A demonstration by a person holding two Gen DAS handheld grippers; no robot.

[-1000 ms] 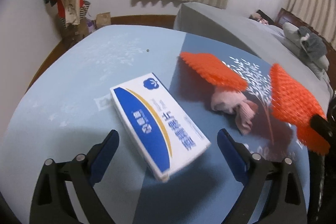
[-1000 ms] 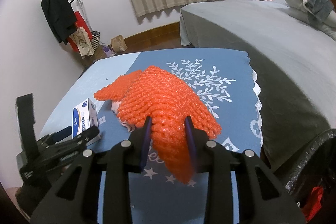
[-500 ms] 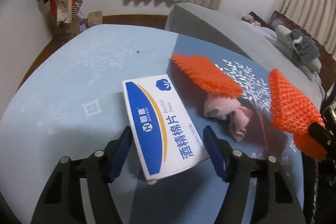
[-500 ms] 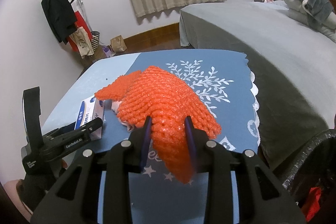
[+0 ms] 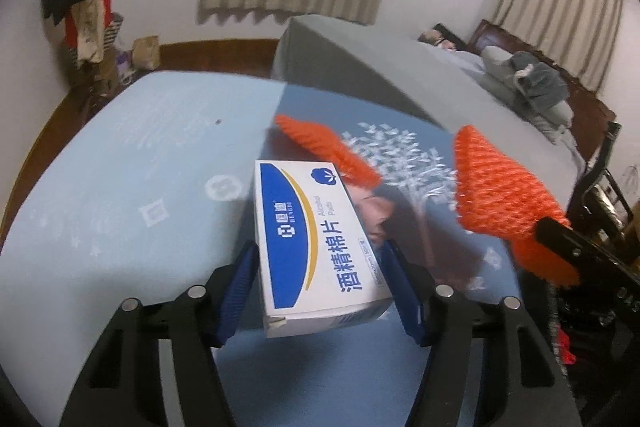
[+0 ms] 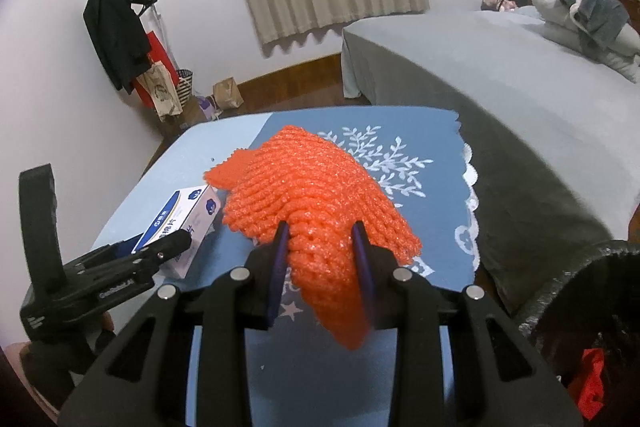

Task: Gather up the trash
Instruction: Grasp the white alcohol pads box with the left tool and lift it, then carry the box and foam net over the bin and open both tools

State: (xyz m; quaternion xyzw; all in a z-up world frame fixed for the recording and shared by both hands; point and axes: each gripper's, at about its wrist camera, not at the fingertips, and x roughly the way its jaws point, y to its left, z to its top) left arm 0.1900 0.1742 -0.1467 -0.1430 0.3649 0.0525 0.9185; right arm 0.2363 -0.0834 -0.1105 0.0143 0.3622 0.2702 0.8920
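Note:
My left gripper [image 5: 322, 279] is shut on a white and blue alcohol pad box [image 5: 316, 235], held tilted just above the blue tablecloth [image 5: 120, 187]. The box also shows in the right wrist view [image 6: 182, 223], with the left gripper [image 6: 160, 253] on it. My right gripper [image 6: 322, 267] is shut on an orange foam net [image 6: 316, 195], held above the table; it shows in the left wrist view [image 5: 504, 195]. A second orange foam net [image 5: 324, 147] lies on the cloth behind the box. A pink crumpled tissue [image 5: 372, 211] is mostly hidden by the box.
A black trash bag [image 6: 580, 327] with red trash inside stands at the table's right front corner. A grey bed [image 6: 500, 67] runs along the right. A coat rack [image 6: 112, 27] and paper bags stand by the far wall.
My left gripper has closed on the box and lifted its near end off the cloth. The right gripper holds the foam net almost still.

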